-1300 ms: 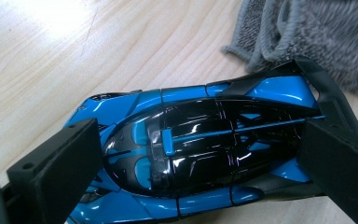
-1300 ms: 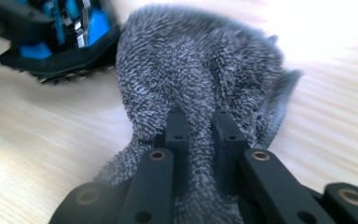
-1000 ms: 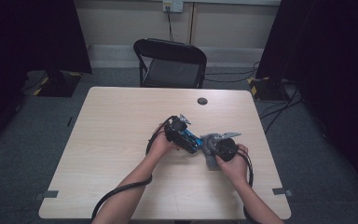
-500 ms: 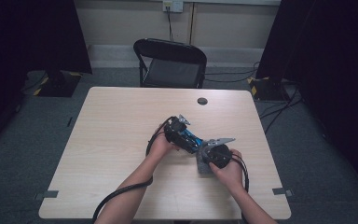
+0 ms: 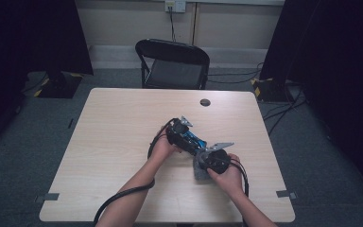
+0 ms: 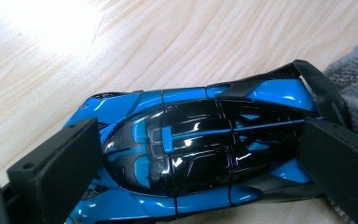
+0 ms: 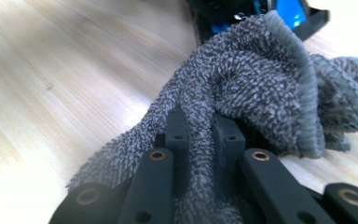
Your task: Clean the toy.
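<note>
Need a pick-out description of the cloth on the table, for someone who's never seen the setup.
On the light wooden table, look toward the near right part, where the person's two hands meet. The grey cloth is bunched there, pinched in the right tongs, right next to a blue and black toy car held between the left tongs. It is the only soft, fuzzy thing there; the car is glossy and hard.

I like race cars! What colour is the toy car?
The toy car is shiny blue and black, best seen in the left gripper view.

Black folding chair [image 5: 174, 61] behind wooden table [image 5: 118, 127], grey carpet [image 5: 28, 142].
</note>
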A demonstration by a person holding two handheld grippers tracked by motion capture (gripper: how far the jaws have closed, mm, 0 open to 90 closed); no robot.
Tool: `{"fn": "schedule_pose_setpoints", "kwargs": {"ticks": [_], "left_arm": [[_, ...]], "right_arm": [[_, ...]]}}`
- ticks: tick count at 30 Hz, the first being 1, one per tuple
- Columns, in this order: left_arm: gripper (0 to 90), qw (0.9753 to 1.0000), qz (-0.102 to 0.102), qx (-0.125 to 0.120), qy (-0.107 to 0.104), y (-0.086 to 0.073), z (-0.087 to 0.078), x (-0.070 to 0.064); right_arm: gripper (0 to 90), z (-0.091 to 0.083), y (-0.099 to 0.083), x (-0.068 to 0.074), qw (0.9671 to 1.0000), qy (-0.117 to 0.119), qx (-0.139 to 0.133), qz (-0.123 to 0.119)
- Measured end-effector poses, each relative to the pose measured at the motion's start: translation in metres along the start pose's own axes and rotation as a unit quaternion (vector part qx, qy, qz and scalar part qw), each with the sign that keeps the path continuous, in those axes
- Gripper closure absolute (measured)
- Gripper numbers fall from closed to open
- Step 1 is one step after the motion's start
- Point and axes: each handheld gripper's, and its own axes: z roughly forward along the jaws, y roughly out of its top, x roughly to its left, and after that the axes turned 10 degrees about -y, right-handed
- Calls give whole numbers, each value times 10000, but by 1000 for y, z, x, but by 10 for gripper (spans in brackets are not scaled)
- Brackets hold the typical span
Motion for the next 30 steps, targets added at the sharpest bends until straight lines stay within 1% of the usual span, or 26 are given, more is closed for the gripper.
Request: {"fn": "schedule_pose_setpoints", "kwargs": {"ticks": [9,14,16,17,21,22,24,26,30], "left_arm": [[0,10000,-41,-32,-1,-1,0,0],[0,10000,-53,-29,14,-1,0,-1],[0,10000,-36,-45,12,-2,0,-1],[0,10000,-34,-50,20,-2,0,-1],[0,10000,-35,-61,10,-1,0,-1],[0,10000,-43,-41,2,-2,0,-1],[0,10000,-40,-46,7,-2,-1,-1],[1,10000,-41,-42,8,-1,-1,-1],[5,10000,-39,-32,9,-1,-1,-1]], "right_arm": [[792,1,1,10,9996,216,-24,-153],[792,-2,1,16,9987,463,-50,-229],[792,-4,2,18,9983,528,-59,-251],[792,-6,2,19,9978,614,-91,-235],[792,-16,5,20,9969,718,-183,-281],[792,-19,6,19,9968,719,-187,-287],[792,-24,7,16,9961,819,-255,-198],[792,-29,8,11,9964,780,-303,-163],[792,-40,10,-6,9972,654,-363,-42]]}}
